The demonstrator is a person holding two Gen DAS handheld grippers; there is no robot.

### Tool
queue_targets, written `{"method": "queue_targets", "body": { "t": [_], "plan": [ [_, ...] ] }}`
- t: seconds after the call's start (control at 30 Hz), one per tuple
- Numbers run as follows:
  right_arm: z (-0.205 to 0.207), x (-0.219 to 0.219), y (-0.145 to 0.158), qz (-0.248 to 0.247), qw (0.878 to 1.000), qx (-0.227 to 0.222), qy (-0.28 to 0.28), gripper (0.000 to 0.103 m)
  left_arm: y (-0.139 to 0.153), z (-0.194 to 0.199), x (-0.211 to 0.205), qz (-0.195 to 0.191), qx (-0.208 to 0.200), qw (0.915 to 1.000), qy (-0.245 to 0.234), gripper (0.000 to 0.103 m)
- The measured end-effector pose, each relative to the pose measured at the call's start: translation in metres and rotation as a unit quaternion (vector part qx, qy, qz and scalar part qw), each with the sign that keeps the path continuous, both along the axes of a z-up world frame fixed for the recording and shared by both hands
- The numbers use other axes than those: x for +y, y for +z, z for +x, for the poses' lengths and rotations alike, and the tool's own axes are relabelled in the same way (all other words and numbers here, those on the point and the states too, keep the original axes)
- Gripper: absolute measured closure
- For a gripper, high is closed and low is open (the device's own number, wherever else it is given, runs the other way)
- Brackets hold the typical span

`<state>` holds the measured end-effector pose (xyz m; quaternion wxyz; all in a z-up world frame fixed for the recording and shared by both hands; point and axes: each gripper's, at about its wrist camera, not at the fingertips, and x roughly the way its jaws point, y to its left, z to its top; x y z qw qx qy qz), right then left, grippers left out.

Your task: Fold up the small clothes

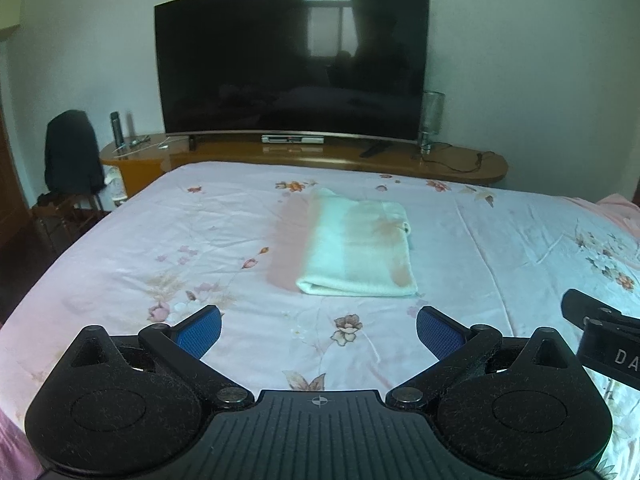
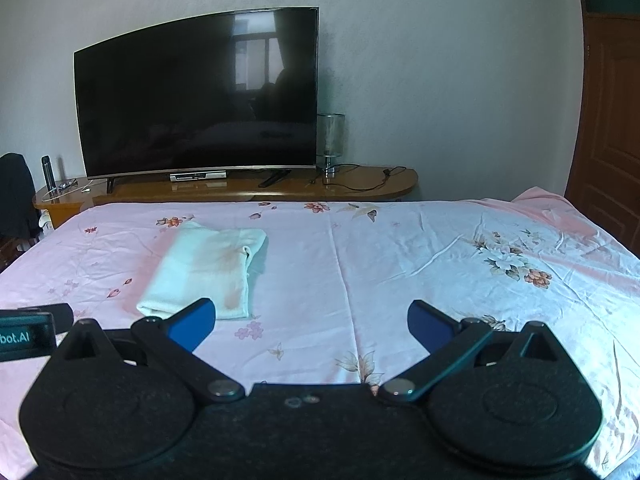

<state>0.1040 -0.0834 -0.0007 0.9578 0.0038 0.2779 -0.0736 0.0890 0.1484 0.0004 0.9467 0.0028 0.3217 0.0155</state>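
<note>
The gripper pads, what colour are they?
Blue pads, textured, on black fingers; clearest in the left wrist view.

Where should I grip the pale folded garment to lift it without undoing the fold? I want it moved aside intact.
Probably the near folded edge of the pale garment, approached low from the front. That edge is rounded and closed, so pinching it catches the layers together; the right side shows loose layers. The left hand-held gripper is open and faces it squarely.
</note>
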Motion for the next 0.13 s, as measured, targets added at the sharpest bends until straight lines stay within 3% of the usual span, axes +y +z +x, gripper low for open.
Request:
{"method": "queue_targets", "body": {
  "t": [0.13],
  "plan": [
    [0.0028,-0.0006,-0.0015,0.000,1.000,0.002,0.001,0.001,0.0001,0.0013,-0.0072,0.016,-0.024,0.9995,-0.013,0.000]
  ]
}}
